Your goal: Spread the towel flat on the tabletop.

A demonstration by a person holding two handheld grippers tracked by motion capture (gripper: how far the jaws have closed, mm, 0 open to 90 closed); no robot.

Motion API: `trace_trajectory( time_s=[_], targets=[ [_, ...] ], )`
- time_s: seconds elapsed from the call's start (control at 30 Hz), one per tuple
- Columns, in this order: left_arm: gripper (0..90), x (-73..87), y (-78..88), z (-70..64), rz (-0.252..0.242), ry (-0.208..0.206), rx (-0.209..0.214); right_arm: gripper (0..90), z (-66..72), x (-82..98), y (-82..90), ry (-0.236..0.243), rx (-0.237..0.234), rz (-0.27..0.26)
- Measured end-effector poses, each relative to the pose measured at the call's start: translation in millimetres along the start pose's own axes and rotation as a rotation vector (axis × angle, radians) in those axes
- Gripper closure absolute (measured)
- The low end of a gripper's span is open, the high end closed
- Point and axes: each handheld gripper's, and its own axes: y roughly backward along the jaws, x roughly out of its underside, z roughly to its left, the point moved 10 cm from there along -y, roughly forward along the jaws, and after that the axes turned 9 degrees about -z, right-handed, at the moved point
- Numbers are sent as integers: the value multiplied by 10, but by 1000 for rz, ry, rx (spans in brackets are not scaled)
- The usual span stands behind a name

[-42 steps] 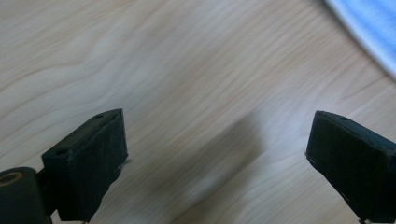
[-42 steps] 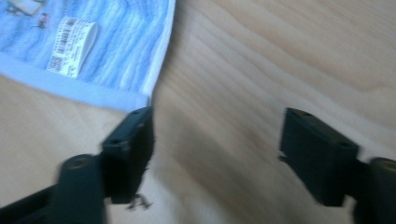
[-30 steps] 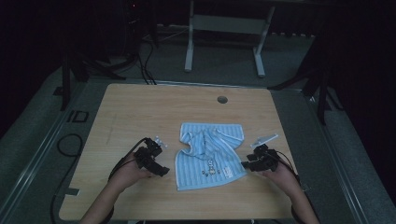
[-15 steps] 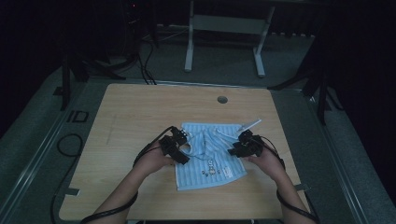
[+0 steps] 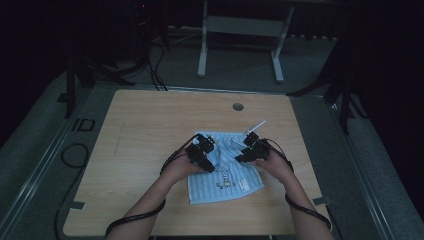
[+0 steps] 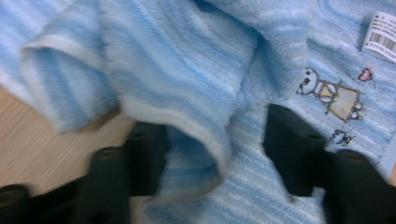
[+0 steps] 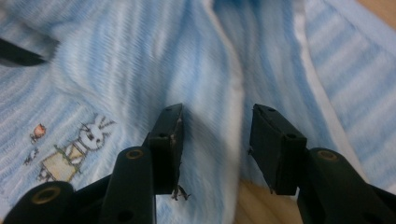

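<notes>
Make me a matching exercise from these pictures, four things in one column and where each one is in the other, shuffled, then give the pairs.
Things:
1. towel
2. round hole
3. left tongs
4. barcode label

Places:
A. in the tabletop, beyond the towel
B. spread on the table's near half
C. over the towel's left edge, jaws apart around a raised fold
D. on the towel, beyond the embroidered bunny

Pairs: 1-B, 2-A, 3-C, 4-D

Right claw (image 7: 215, 140) gapes astride the blue towel's (image 7: 140, 60) white hem.
</notes>
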Motion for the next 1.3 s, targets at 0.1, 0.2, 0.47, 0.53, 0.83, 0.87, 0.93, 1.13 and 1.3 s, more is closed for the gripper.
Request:
trace_trajectory(
  time_s=[0.1, 0.2, 0.47, 0.53, 0.83, 0.87, 0.93, 1.13, 1.3],
  targets=[
    [618, -16, -4, -4, -10, -6, 1, 696, 83, -15, -12, 28, -29, 11],
    [816, -47, 31, 51, -34, 1, -25, 855, 81, -41, 27, 56, 4, -3],
    [875, -81, 190, 71, -80, 11, -41, 861, 114, -5, 266, 62, 22, -44],
    [875, -79, 233, 82, -90, 21, -44, 861, 141, 23, 344, 64, 27, -60],
    [874, -43, 525, 109, -153, 40, -48, 859, 238, 251, 775, 90, 56, -127],
    [874, -33, 559, 122, -159, 42, -53, 859, 240, 291, 820, 90, 63, -132],
    [873, -19, 586, 136, -159, 40, -56, 859, 250, 327, 862, 84, 58, -141],
    [873, 41, 676, 259, -178, 83, -69, 856, 280, 525, 1031, 55, 51, -184],
    [867, 64, 502, 279, -176, 106, -67, 837, 353, 813, 937, 41, 48, -144]
  ],
)
